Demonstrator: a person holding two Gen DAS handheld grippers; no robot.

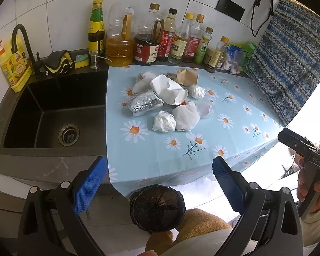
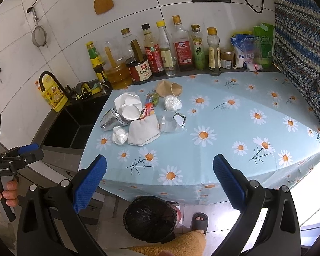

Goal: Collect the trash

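Trash pile: I count a crushed white paper cup (image 1: 169, 91), a foil-wrapped cup (image 1: 144, 104) touching it on the sink side, a crumpled plastic wad (image 1: 163, 121), a white cloth bundle (image 1: 185, 115) just beside the wad, a foil ball (image 1: 197, 91), a brown paper cup (image 2: 169, 88) toward the wall, and a clear plastic piece (image 2: 170, 123). All lie clustered on the daisy-print tablecloth (image 2: 234, 128), nearer the sink than the patterned curtain.

Bin: a trash can with black liner (image 2: 150, 218) stands on the floor, below the near edge of the tablecloth.

Grippers: my left gripper (image 1: 160, 183) hangs over the near counter edge, fingers spread wide, nothing between them. My right gripper (image 2: 160, 180) is likewise released and empty, well short of the pile.

Surroundings: black sink (image 1: 53, 115) to the left of the cloth; a row of sauce and oil bottles (image 1: 151, 40) along the tiled wall; yellow detergent bottle (image 1: 13, 66) by the faucet.
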